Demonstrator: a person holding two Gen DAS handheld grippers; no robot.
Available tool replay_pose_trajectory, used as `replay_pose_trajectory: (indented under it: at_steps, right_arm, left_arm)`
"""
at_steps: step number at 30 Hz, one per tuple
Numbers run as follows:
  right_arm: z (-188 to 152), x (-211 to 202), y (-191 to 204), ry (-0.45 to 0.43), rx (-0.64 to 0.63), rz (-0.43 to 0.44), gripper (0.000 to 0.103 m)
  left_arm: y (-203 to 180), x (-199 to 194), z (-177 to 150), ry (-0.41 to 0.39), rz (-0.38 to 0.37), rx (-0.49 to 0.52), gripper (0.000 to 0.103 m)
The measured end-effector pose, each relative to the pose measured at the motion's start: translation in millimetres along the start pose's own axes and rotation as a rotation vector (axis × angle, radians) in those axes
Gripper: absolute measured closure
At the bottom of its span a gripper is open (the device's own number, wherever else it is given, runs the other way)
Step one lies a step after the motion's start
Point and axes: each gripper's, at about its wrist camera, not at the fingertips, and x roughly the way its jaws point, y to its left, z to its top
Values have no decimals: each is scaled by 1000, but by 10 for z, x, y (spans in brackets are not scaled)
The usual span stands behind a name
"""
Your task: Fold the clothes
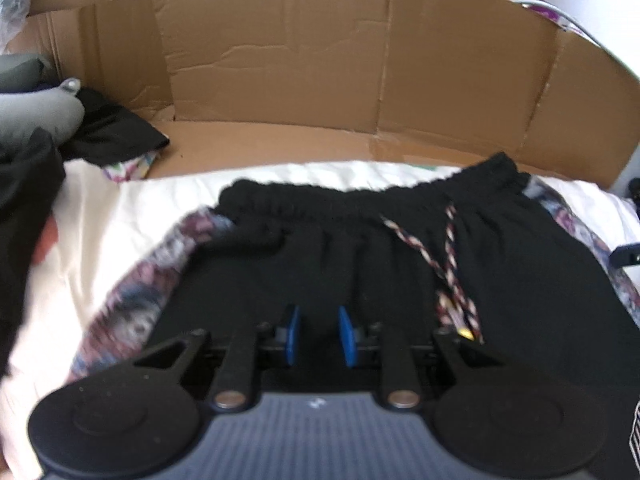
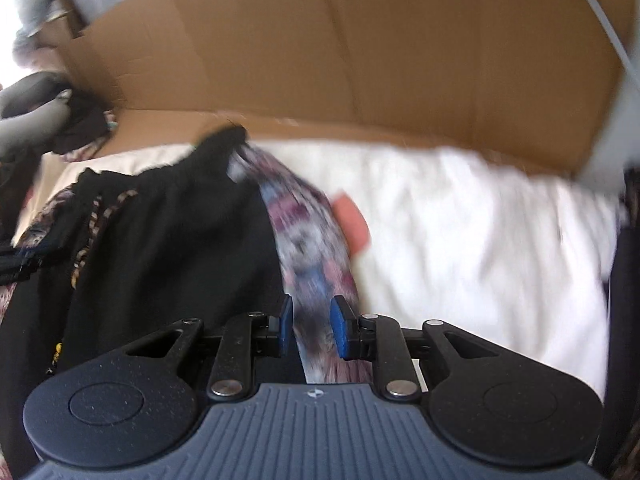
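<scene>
Fingers (image 1: pixel 294 332) of both grippers stand slightly spread above the soft, limp black shorts (image 1: pixel 360 264), pinching nothing; their waistband (image 1: pixel 360 196) looks the firmest hold.

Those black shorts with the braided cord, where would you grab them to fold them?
Probably by the patterned side stripes, one tool on each, coming down from above. The black shorts lie flat on the white sheet, waistband facing the cardboard, so the side edges are free to pinch. Avoid the loose drawstring; it would only pull out.
</scene>
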Motion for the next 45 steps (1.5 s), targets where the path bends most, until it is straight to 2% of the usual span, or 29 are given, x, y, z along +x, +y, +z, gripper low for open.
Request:
replay_pose_trajectory:
  at_steps: [4,8,14,17,23,27,31,35,41,45]
  right_arm:
    - [-214,-68,-115,21,38,3,77]
    - [-447,-243,-217,46,41,0,77]
    - [-928,-585,-436,88,108,-16,77]
    - [-1175,-777,-532,90,158,-18,77]
    - [-1541,-1030,-589,95,191,-78,77]
    - [-1754,-1172,-604,69,220,-97,77]
    - [-1919,-1284,-585,47,259,-137,77]
    - [-2081,-1320,-528,84,240,-176,77]
    - [-2160,-1387,-576,115,291,-205,77]
    - [-2205,-1387,-564,121,272,-219,77]
  left_arm:
    - [20,-42,-229,15,7,-51,78]
    - [-12,-186,-378,6,18,-22,79]
    - [-8,-362,-614,48,26,-10,78]
    - [11,-465,-738,73,21,-3,78]
    - [96,-667,-916,90,13,-29,78]
    - [121,-786,-1043,99,24,-34,77]
    - [204,-959,-1202,125,28,-23,77]
    - [402,-1169,-1358,143,35,-49,77]
    - [752,-1494,-1559,145,108,-150,79]
    - [935,-1656,-1662,148,145,-185,79]
